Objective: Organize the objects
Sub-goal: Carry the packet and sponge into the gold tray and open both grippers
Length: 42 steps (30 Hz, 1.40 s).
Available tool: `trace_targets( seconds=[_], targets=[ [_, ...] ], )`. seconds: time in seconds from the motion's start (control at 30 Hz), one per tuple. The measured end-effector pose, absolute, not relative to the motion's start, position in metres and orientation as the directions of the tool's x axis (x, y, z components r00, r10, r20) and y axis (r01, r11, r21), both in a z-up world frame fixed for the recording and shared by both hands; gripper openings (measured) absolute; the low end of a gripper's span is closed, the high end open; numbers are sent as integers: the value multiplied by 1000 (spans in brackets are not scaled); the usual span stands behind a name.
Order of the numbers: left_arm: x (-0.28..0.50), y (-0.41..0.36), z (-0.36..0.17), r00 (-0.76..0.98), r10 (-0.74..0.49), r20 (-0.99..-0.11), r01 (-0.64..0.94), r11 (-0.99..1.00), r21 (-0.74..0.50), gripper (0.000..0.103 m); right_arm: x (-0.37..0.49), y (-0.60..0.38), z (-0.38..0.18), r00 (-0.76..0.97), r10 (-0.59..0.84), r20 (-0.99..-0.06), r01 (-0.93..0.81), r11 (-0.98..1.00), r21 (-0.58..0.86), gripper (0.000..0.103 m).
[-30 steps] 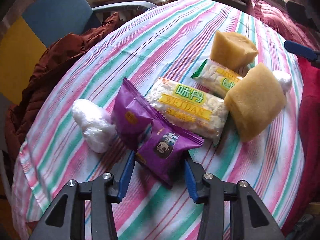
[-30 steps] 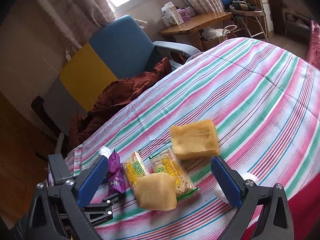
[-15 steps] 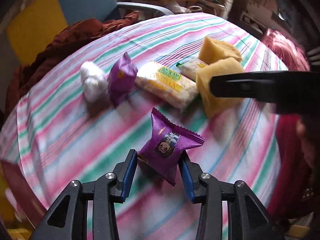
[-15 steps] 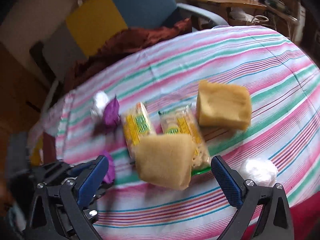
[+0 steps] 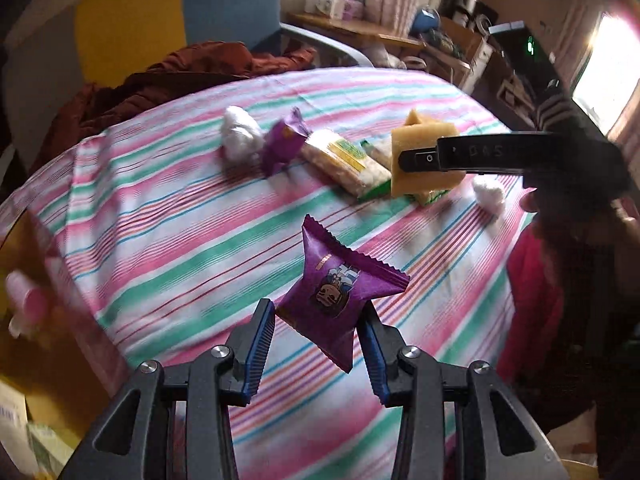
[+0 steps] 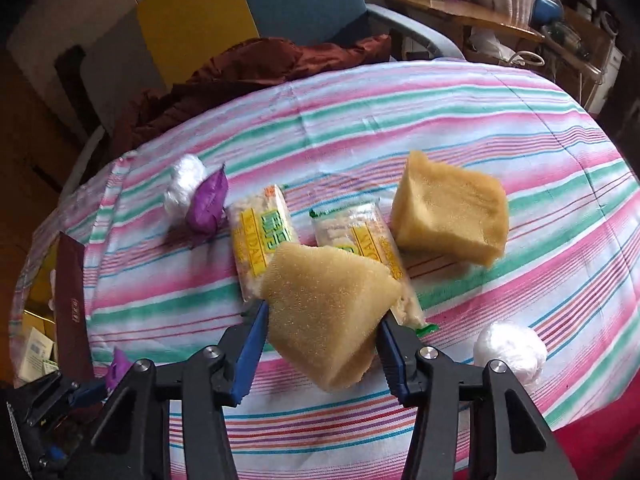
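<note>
While both grippers carry a load, we rate slippage as the main hazard. The left gripper (image 5: 316, 344) is closed narrowly on the lower half of a purple snack packet (image 5: 340, 296), which hangs in the air above the striped tablecloth (image 5: 168, 248); the slick foil is pinched near one corner, so a quick swing or roll of the wrist could let it twist out and drop. The right gripper (image 6: 322, 340) is clamped on a tan sponge (image 6: 328, 312), squeezed at its lower end just above the table; the foam is soft, so we expect it to spring free if the grip eases, and its upper edge overlaps the two rice-cracker packs (image 6: 264, 240), which it could drag along when lifted. We also note that the right gripper reaches across the left camera's view, so crossing paths risks a collision.

Compared with the earlier frames, we find the following changes:
- The purple packet lay on the cloth among the other items; it is now lifted clear and carried away from them.
- The right jaws stood wide open around the sponge; they have just been closing and now press on it.
- The second sponge (image 6: 448, 216), the other purple packet (image 6: 208, 204) and both white plastic wads (image 6: 510, 352) remain in place.
</note>
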State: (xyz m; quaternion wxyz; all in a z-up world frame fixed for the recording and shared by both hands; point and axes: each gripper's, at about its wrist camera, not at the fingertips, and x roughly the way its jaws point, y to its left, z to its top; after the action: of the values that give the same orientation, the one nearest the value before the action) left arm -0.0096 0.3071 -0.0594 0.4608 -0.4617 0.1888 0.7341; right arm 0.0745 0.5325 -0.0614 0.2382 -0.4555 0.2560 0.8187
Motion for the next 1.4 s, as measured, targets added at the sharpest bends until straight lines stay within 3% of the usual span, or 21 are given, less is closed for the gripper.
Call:
trace_targets(
  seconds=[0.37, 0.63, 0.9, 1.07, 1.1, 1.2, 1.4],
  targets=[
    [-27, 214, -18, -282, 550, -786, -737, -648, -190, 42, 77, 515, -32, -610, 184, -771, -554, -795, 249, 53],
    [-81, 141, -20, -389, 487, -782, -560, -799, -219, 43, 58, 452, -11, -673, 44, -738, -365, -888, 280, 53],
    [-125, 115, -20, -439, 451, -777, -488, -846, -215, 43, 21, 315, 16, -679, -172, -714, -25, -966, 257, 53],
    [-141, 103, -13, -438, 502, -746, -456, -839, -296, 64, -3, 247, 2, -623, -249, -742, 77, -963, 258, 56],
    [-142, 99, -13, -443, 501, -744, -445, -843, -303, 65, -8, 235, -4, -605, -255, -754, 86, -963, 257, 57],
    [-138, 86, -15, -438, 510, -740, -427, -843, -328, 66, -14, 219, -19, -570, -253, -782, 86, -965, 249, 77],
    [-120, 53, -25, -460, 477, -749, -358, -872, -335, 66, -11, 210, -36, -522, -225, -823, 66, -972, 224, 85]
  ],
)
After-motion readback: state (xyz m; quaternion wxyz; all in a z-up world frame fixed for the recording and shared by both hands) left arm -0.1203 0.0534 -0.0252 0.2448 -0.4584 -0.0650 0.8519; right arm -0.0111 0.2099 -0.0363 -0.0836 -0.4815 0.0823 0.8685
